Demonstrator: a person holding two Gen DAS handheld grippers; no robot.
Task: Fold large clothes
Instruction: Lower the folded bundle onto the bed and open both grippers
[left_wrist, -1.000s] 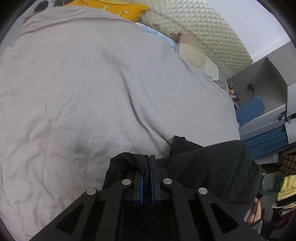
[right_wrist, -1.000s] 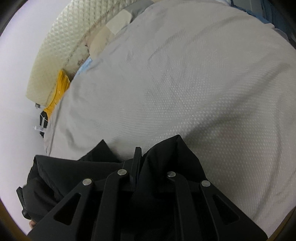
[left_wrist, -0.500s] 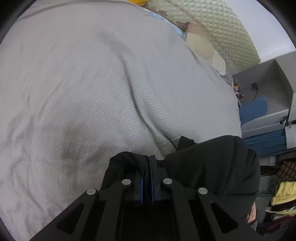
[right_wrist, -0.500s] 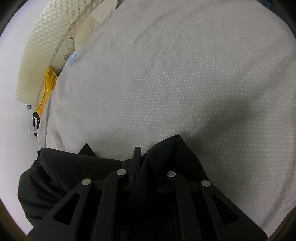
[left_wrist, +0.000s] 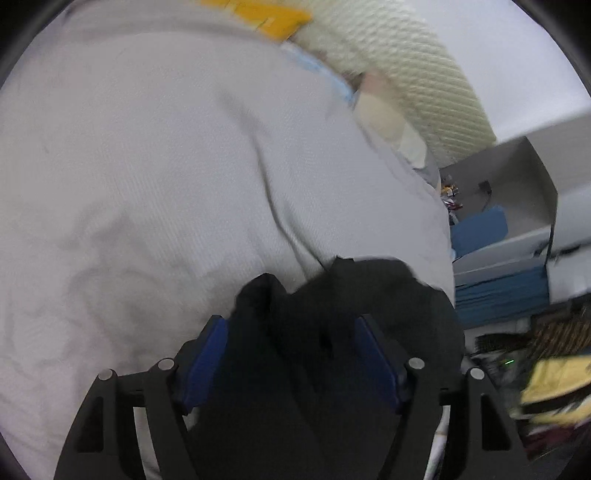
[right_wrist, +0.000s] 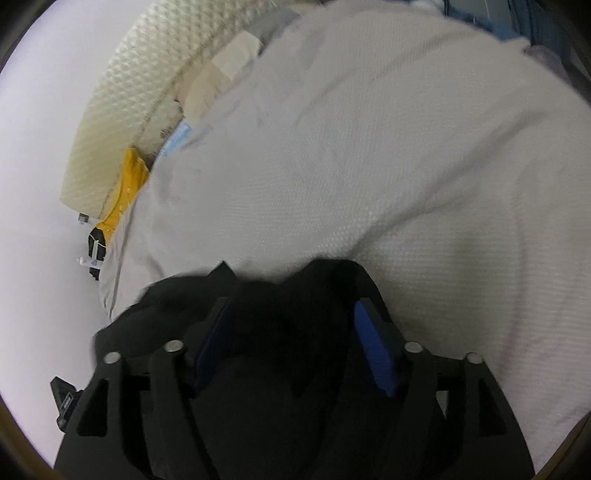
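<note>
Pale grey bedding (left_wrist: 155, 192) covers the bed in front of me, with a quilted cream headboard (left_wrist: 402, 70) and a yellow cloth (left_wrist: 266, 16) at its far end. My left gripper (left_wrist: 288, 343) and my right gripper (right_wrist: 291, 332) are both opening, their blue pads (left_wrist: 207, 358) spread apart. The black garment (left_wrist: 369, 295) lies bunched on the bedding's near edge, loose between both sets of fingers, with no pad pressing on it.
</note>
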